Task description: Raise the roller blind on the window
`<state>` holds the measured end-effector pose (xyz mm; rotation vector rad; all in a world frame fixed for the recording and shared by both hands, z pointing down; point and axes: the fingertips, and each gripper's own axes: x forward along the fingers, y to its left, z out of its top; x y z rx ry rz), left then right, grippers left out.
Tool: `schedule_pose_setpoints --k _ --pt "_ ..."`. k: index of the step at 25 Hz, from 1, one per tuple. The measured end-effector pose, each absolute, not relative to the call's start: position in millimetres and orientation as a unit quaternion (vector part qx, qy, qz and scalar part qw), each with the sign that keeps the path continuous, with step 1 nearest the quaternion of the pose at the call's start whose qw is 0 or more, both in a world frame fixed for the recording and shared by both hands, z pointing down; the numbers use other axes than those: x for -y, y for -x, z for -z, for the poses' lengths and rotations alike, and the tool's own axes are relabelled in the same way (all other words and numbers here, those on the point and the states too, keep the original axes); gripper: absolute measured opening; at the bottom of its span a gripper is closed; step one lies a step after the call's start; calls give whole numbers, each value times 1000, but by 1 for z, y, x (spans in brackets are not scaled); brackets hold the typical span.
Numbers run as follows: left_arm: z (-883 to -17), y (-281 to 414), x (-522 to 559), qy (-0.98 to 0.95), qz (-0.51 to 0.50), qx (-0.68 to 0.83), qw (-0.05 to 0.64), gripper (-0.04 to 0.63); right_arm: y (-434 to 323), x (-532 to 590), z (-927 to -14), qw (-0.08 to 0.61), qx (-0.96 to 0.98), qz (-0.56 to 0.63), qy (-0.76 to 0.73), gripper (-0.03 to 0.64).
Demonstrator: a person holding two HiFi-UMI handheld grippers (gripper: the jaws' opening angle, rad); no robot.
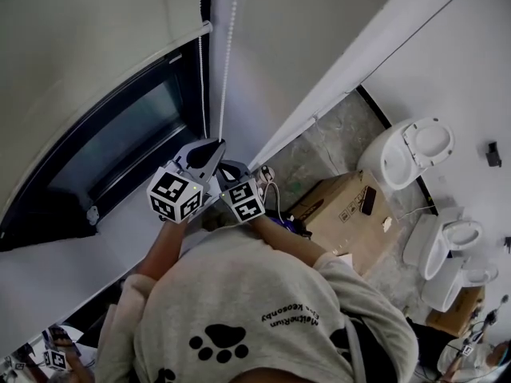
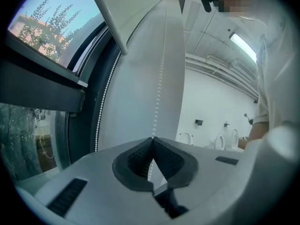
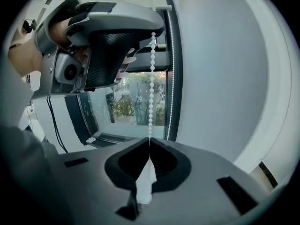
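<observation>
The pale roller blind (image 1: 96,38) covers the upper part of the dark-framed window (image 1: 120,134); its bottom bar (image 2: 108,20) shows in the left gripper view. A white bead chain (image 1: 228,54) hangs down beside the frame. My left gripper (image 1: 216,144) is shut on the chain (image 2: 159,88), which runs up from its pads. Just below it, my right gripper (image 1: 238,168) is shut on the same strand (image 3: 151,93); the left gripper (image 3: 153,32) shows above it in that view. A second strand (image 2: 101,116) hangs free along the window frame.
A white wall panel (image 1: 335,78) stands right of the chain. Further right on the floor are a cardboard box (image 1: 343,206) and several white toilets (image 1: 407,154). The white sill (image 1: 96,254) runs under the window. The person's torso fills the lower head view.
</observation>
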<state>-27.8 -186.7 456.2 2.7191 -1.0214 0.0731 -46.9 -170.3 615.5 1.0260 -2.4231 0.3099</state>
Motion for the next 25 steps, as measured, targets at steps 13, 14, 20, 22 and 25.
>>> schedule_pose_setpoints --k 13,14,20,22,25 --pt "-452 23 185 -933 -20 341 114 8 36 165 -543 211 896 -32 -389 101" --pt "-452 24 186 -932 -19 342 114 8 33 166 -536 204 895 -35 -395 104" --pt "-456 30 187 -931 -9 345 120 8 17 161 -485 164 896 -14 -413 117" --pt "-456 32 187 -931 -4 344 123 8 17 161 -458 137 898 -9 -418 116" --pt "-455 33 183 -931 2 342 126 8 18 165 -420 102 901 -13 -421 115"
